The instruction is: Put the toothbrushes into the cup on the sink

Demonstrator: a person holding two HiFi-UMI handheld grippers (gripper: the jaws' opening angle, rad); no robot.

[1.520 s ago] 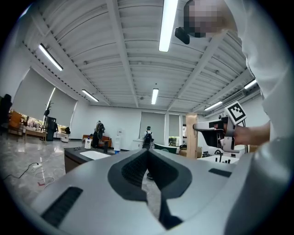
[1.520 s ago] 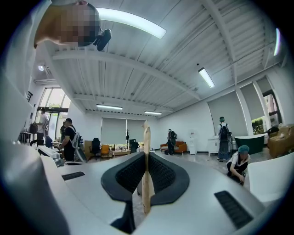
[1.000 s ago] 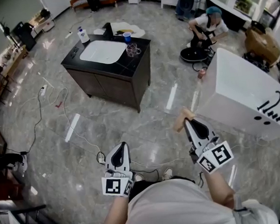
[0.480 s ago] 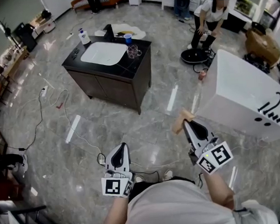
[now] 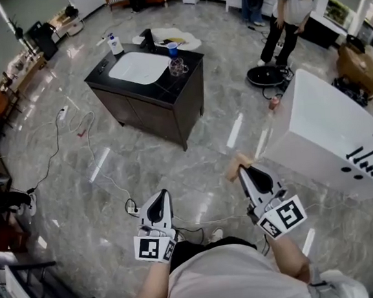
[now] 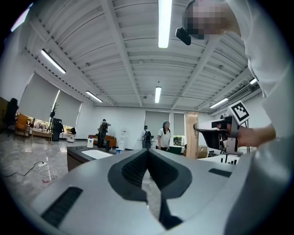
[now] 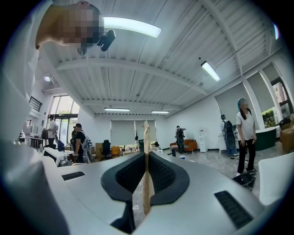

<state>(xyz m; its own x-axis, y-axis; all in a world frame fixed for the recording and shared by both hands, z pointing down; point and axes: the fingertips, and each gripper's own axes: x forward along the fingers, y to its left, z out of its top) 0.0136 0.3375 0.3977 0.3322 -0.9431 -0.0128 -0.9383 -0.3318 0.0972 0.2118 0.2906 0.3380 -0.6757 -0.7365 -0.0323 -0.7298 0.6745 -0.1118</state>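
Jaws on your right gripper (image 5: 244,172) pinch what looks like a wooden toothbrush (image 7: 146,151), left gripper (image 5: 160,202) clenched empty; a jolt walking to the sink (image 5: 142,68) could slip it.

Grey-white left tool (image 5: 160,194), right tool (image 5: 243,170); black pads (image 5: 155,210); marker cubes (image 5: 155,247); white shirt (image 5: 230,279)

No words or numbers readable anywhere, only a coded black-and-white square marker (image 5: 150,247) on the left gripper (image 5: 162,194), a like one on the right gripper (image 5: 241,169), label on the far bottle (image 5: 117,45) too small to read
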